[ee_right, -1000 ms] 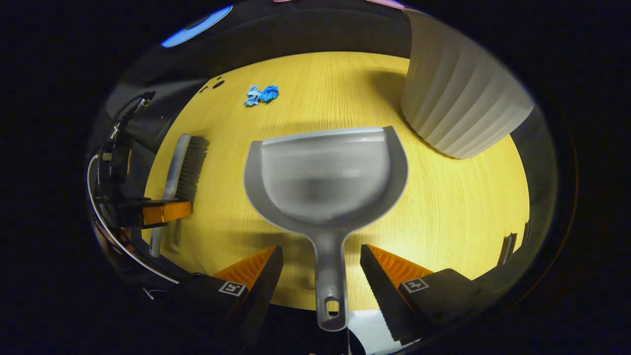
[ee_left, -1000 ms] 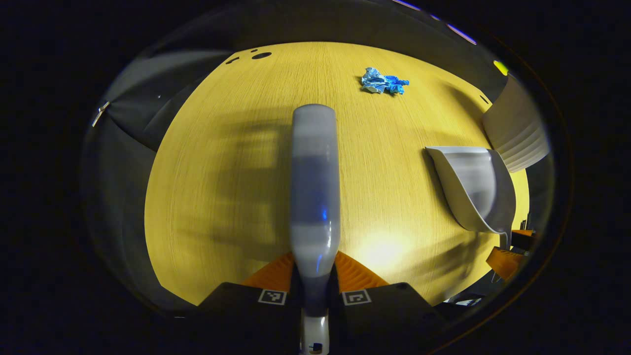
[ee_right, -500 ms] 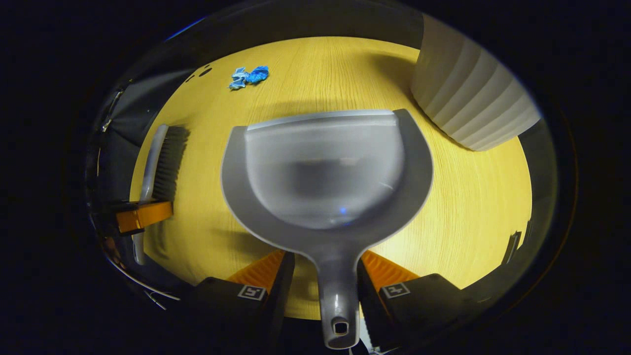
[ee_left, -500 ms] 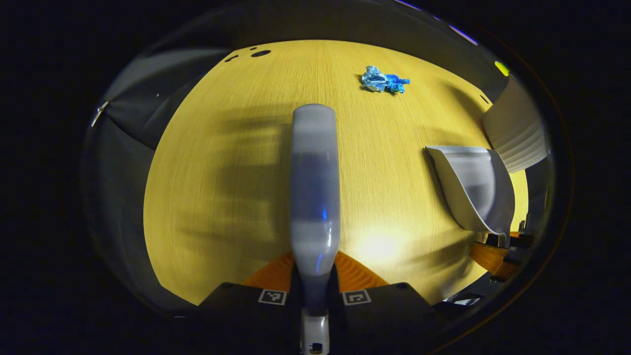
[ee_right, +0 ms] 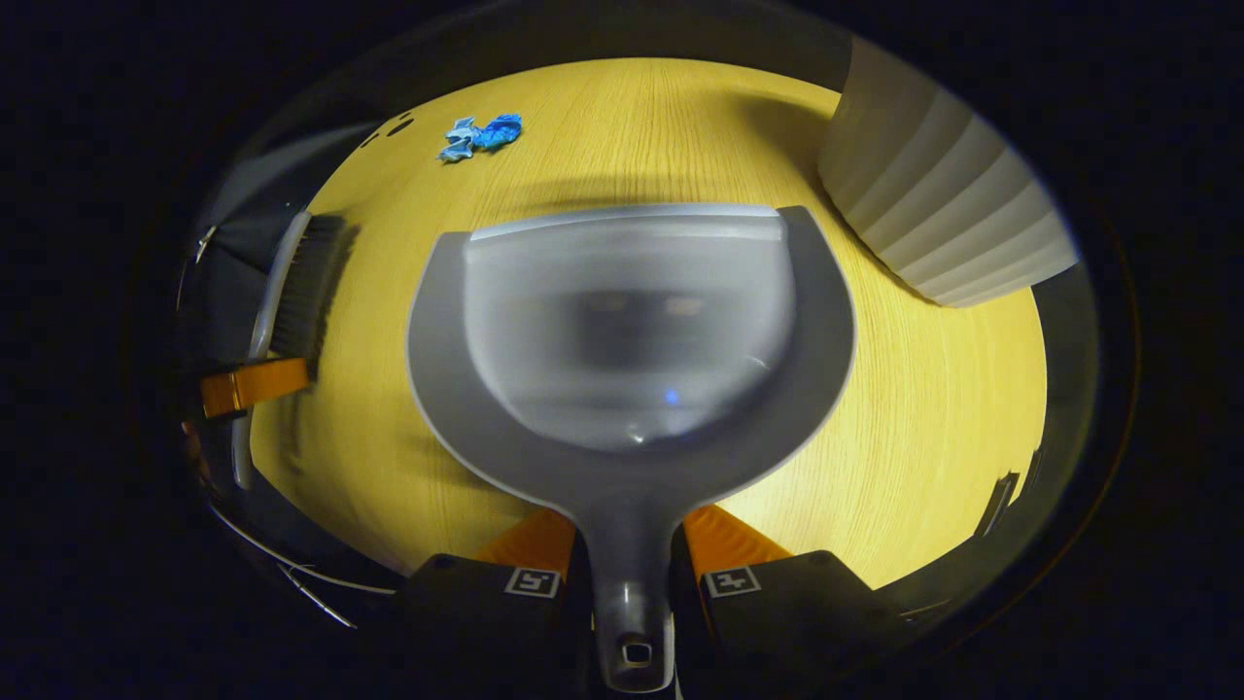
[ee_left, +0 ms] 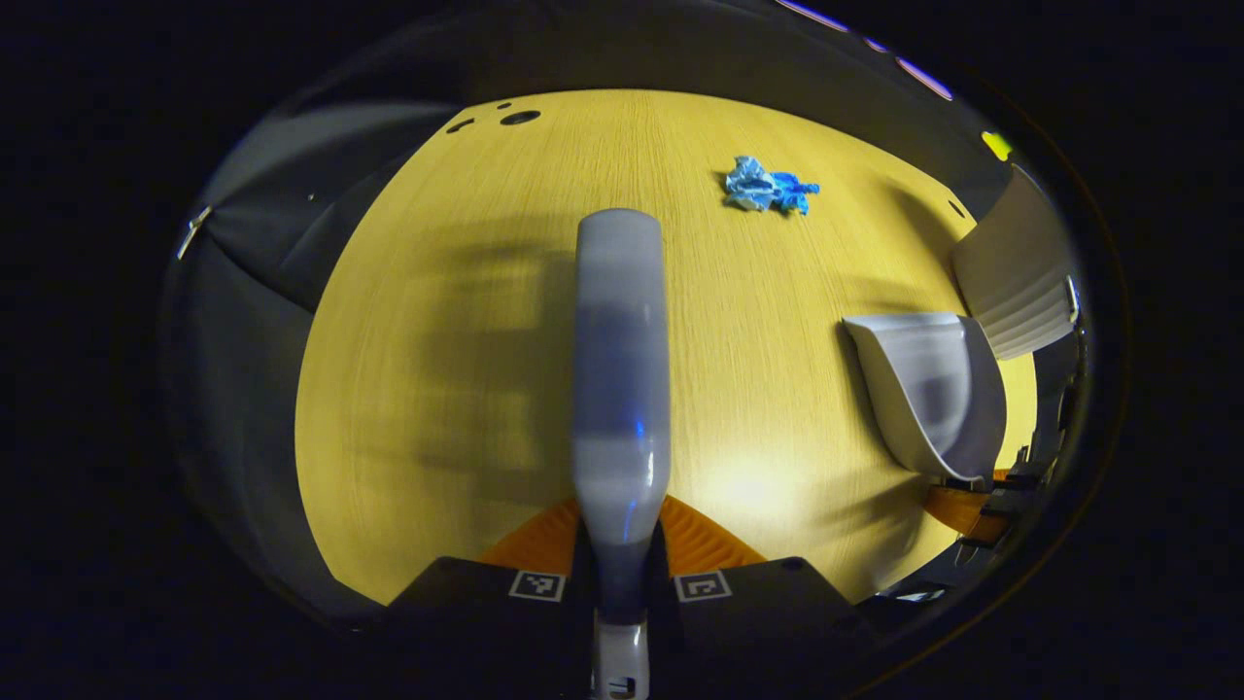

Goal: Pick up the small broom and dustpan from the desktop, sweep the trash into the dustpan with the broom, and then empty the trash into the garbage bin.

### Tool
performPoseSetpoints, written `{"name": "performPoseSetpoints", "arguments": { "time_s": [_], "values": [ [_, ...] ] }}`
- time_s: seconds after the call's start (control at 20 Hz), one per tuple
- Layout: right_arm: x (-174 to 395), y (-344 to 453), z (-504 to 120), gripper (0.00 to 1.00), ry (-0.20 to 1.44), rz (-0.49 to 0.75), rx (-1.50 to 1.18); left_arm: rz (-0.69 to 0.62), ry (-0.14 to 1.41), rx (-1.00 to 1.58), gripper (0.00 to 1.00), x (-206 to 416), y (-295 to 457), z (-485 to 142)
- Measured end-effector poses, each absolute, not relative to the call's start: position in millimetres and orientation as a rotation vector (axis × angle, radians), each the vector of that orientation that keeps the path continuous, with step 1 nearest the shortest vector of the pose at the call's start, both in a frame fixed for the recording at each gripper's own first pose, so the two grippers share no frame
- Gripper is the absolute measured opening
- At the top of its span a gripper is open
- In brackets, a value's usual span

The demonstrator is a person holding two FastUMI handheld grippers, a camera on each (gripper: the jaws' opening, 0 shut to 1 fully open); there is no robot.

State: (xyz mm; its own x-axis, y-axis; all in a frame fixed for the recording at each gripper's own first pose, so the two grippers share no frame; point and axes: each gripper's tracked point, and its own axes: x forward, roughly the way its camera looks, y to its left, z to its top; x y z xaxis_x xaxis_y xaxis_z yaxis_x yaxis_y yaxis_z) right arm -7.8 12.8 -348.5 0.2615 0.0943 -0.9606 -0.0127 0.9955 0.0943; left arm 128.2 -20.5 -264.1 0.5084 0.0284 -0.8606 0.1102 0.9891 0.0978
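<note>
Right tool [ee_right: 627, 549] clamping grey dustpan [ee_right: 630, 331]

The bench [ee_left: 466, 321] was of yellow wood grain, with small dark holes [ee_left: 519, 118] near its far edge.

Grey broom [ee_left: 622, 369], grey dustpan [ee_right: 627, 331], crumpled blue trash [ee_left: 770, 187] on desktop, ribbed white bin [ee_right: 943, 214]

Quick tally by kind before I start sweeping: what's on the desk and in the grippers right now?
Brooms: 1, the broom, in the left gripper
Dustpans: 1, the dustpan, in the right gripper
Trash: 1, the blue crumpled wad
Bins: 1, the white ribbed bin
Total: 4
</note>
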Motion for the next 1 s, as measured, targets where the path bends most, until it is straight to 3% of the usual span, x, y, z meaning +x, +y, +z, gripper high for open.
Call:
{"name": "performPoseSetpoints", "arguments": {
  "time_s": [0.15, 0.2, 0.25, 1.0],
  "values": [
    [-8.4, 12.6, -347.7, 0.37, 1.324, 0.095, 0.07, -0.087, 1.026, 0.223, 0.27, 164.9, -12.2, -250.0],
    [-8.1, 11.9, -346.7, 0.44, 1.329, 0.097, 0.076, -0.097, 1.015, 0.268, 0.27, 180.0, -6.9, -244.0],
    [-8.6, 10.5, -346.5, 0.36, 1.334, 0.101, 0.075, -0.112, 1.006, 0.31, 0.27, 195.9, -4.4, -238.8],
    [0.1, -9.8, -331.3, 0.36, 1.306, 0.25, -0.045, -0.381, 0.994, 0.887, 0.27, 348.0, -56.1, -227.3]
  ]
}}
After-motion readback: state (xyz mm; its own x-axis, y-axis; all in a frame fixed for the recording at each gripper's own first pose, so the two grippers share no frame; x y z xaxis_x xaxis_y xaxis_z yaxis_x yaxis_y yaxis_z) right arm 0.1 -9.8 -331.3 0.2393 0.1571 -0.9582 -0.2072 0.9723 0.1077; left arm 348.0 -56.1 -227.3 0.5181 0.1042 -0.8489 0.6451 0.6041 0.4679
